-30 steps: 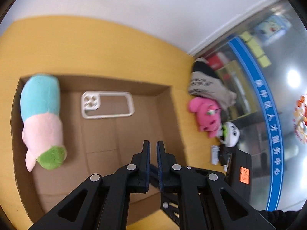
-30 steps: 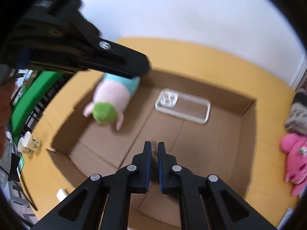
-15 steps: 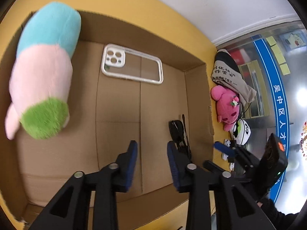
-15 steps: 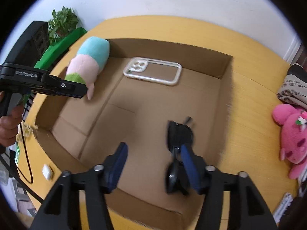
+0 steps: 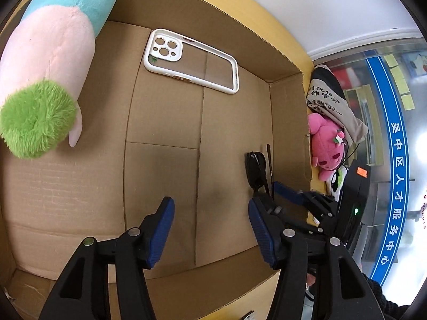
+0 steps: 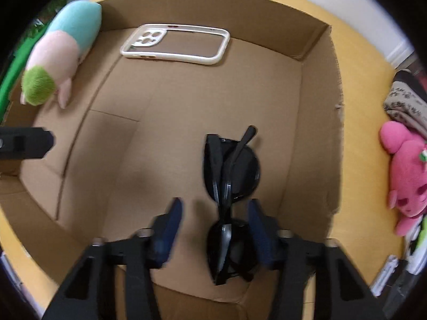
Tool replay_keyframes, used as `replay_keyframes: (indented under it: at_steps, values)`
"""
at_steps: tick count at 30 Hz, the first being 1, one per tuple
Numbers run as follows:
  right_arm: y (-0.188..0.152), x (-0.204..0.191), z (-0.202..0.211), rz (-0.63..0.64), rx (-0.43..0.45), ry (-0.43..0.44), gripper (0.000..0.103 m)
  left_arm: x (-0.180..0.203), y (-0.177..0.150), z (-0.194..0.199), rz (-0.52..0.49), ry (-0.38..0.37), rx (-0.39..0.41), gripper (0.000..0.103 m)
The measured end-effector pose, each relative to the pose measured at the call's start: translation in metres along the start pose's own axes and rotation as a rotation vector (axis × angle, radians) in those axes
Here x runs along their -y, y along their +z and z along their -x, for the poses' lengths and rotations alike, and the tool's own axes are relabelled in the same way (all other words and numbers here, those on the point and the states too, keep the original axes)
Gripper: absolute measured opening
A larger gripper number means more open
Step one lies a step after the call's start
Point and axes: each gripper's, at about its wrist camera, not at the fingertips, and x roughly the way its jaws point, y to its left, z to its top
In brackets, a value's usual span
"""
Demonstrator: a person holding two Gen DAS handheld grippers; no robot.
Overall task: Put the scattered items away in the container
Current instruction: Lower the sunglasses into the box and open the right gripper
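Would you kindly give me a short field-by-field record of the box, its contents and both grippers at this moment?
container: cardboard box on yellow table
inside: pastel plush toy, white phone case, black sunglasses
outside: pink plush, beside the box
left gripper: open, fingers have just been opening, nothing between them
right gripper: open, sunglasses lie between the fingers, not clamped
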Motion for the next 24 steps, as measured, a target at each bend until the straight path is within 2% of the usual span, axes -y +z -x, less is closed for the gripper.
replay_keyframes:
  at_steps: [2, 4, 7, 11, 14, 20, 24]
  values:
    - [-0.003, 0.007, -0.003, -0.059, -0.02, 0.063, 0.007, 0.0, 0.0, 0.0, -0.003, -0.004, 0.002, 0.061]
    - [-0.006, 0.007, 0.001, -0.072, -0.002, 0.074, 0.007, -0.001, 0.0, 0.001, -0.001, -0.007, 0.008, 0.061]
    - [-0.005, 0.012, 0.014, -0.15, 0.037, 0.176, 0.007, -0.004, 0.0, 0.002, 0.004, -0.015, 0.011, 0.061]
    - [0.014, 0.008, 0.041, -0.202, 0.111, 0.284, 0.007, -0.01, 0.0, 0.007, 0.009, -0.013, 0.021, 0.061]
    - [0.038, 0.0, 0.049, -0.227, 0.129, 0.337, 0.007, -0.016, 0.001, 0.015, 0.013, -0.007, 0.038, 0.061]
    - [0.068, -0.027, 0.013, -0.289, 0.07, 0.435, 0.007, -0.034, 0.002, 0.032, 0.024, 0.025, 0.063, 0.061]
    - [0.087, -0.049, -0.01, -0.282, 0.051, 0.44, 0.007, -0.043, 0.003, 0.039, 0.03, 0.043, 0.073, 0.061]
